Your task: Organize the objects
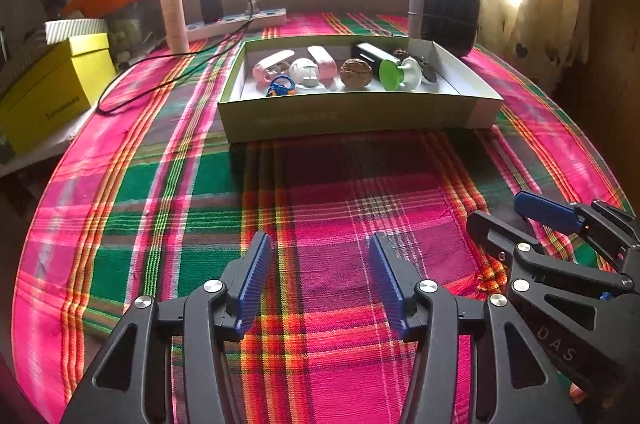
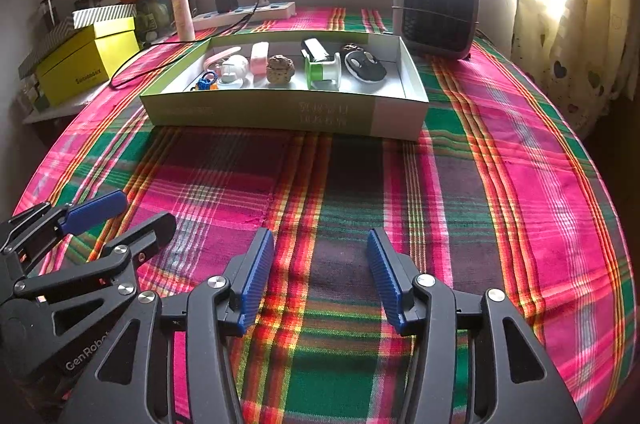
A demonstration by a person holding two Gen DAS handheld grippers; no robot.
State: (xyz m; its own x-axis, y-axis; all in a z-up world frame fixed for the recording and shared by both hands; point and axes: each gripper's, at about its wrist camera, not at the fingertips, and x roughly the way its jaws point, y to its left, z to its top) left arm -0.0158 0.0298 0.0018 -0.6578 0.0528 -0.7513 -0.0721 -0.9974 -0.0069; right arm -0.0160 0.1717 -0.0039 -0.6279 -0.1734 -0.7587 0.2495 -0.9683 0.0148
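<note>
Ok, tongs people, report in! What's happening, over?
Left tongs open, empty, low over the cloth. Right tongs open, empty, alongside. Box ahead, small things lying inside. Nothing in the way between tongs and box.

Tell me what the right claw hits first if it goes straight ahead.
Likely the near wall of the shallow cardboard box. The open right claw points over bare plaid tablecloth toward it; depth is uncertain.
</note>
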